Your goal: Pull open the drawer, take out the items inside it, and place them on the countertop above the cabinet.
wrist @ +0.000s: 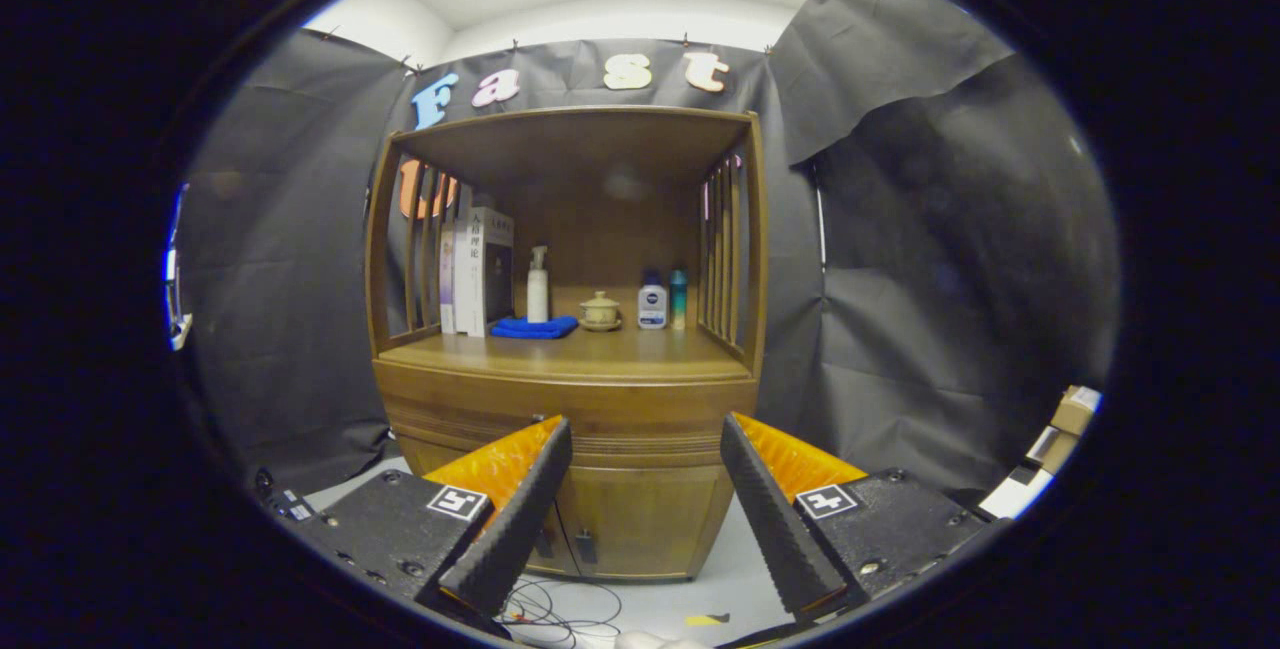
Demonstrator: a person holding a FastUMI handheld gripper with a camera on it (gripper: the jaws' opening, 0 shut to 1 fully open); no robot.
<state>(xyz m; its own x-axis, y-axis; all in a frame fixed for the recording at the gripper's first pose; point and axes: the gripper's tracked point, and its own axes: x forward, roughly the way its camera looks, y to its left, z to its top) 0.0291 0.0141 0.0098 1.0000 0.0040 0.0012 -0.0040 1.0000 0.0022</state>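
The wooden cabinet (570, 409) stands well beyond the gripper (645, 439), its drawer (565, 417) shut just under the tabletop (570, 354). That drawer is stiff wood and probably slides heavily; no handle can be made out, so a hold under its lower lip, mid-width, looks safest. On the tabletop sit books (478, 271) far left, a blue cloth (535, 327), a pump bottle (538, 284) and a small lidded cup (600, 310). The gripper is spread wide and empty.
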